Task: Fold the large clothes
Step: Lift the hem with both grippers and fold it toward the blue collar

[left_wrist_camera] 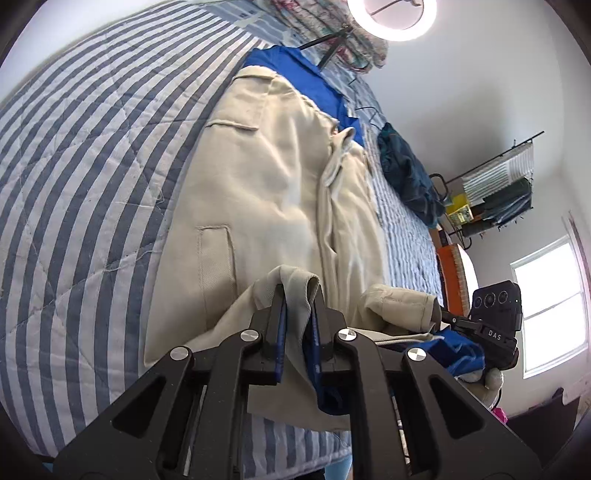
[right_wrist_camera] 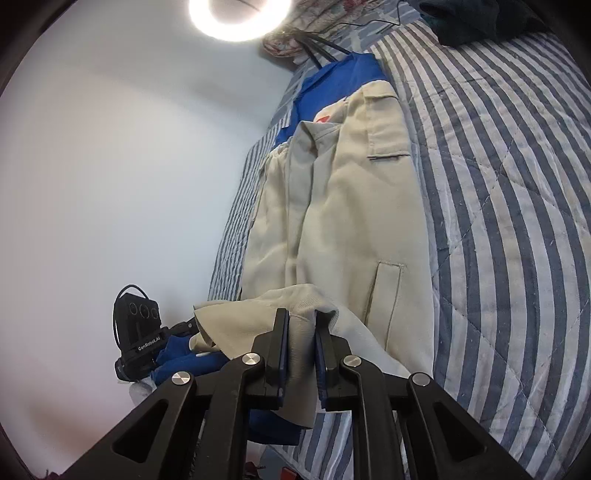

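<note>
A bed under a blue-and-white striped quilt (left_wrist_camera: 92,155) fills the room, with plain white walls (right_wrist_camera: 129,166) around it. A ring light (left_wrist_camera: 392,18) glows above, daylight comes through a window (left_wrist_camera: 550,306), and a wire rack (left_wrist_camera: 495,188) stands against the far wall.

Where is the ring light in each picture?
Left wrist view: the ring light glows at the top edge, right of centre, above the far end of the beige coat.
Right wrist view: the ring light is at the top edge, left of centre, up and left of the coat.
Shared landmark: the blue lining poking out at the coat's far end, just under the light.
</note>
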The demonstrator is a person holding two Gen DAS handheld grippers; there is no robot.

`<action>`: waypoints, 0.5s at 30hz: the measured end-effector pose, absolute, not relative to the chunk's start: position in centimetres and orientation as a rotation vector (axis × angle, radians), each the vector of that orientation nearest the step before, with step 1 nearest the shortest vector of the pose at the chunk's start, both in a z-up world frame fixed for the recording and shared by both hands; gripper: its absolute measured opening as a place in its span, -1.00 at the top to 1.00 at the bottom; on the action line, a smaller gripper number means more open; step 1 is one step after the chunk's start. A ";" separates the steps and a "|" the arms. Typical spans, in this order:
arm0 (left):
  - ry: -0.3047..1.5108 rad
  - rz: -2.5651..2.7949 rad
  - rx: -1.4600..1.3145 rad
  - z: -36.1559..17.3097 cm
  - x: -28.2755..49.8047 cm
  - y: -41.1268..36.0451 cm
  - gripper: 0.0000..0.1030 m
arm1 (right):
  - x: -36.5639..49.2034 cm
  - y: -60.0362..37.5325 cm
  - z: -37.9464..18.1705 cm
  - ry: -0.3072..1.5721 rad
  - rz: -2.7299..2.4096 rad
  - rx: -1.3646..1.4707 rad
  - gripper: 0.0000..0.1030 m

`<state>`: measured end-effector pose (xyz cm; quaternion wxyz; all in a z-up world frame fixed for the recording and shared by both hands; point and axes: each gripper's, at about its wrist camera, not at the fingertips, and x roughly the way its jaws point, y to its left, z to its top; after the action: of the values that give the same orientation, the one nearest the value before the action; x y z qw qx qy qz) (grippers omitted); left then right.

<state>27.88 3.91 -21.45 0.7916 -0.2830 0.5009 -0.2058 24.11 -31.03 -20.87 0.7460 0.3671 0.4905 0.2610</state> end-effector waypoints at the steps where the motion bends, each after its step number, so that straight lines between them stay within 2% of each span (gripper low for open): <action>1: 1.085 -0.435 -0.603 -21.8 28.3 3.8 0.83 | 24.5 -31.1 -21.3 1.076 0.575 0.817 0.79; 5: 1.112 -0.413 -0.612 -23.2 29.5 3.6 0.83 | 25.5 -31.5 -23.0 1.099 0.566 0.888 0.73; 8: 1.094 -0.403 -0.599 -23.2 29.9 3.5 0.80 | 25.6 -32.6 -23.5 1.077 0.585 0.997 0.45; 9: 1.091 -0.403 -0.602 -23.2 30.0 3.6 0.64 | 25.4 -33.3 -23.2 1.056 0.589 1.014 0.24; 10: 1.095 -0.399 -0.608 -23.2 30.1 3.8 0.49 | 25.2 -33.9 -22.8 1.037 0.588 1.023 -0.07; 11: 1.096 -0.394 -0.622 -23.2 30.1 4.1 0.22 | 24.9 -34.6 -22.4 1.012 0.580 1.031 -0.17; 12: 1.088 -0.401 -0.644 -23.2 30.1 4.4 0.18 | 24.6 -35.2 -22.0 0.988 0.583 1.036 -0.19; 15: 1.064 -0.408 -0.665 -22.5 29.9 5.5 0.18 | 23.7 -35.8 -20.8 0.965 0.578 0.927 -0.10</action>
<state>29.86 5.46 -22.45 0.7901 -0.3090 0.4943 -0.1896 23.68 -35.85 -20.81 0.7461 0.4233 0.4407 0.2642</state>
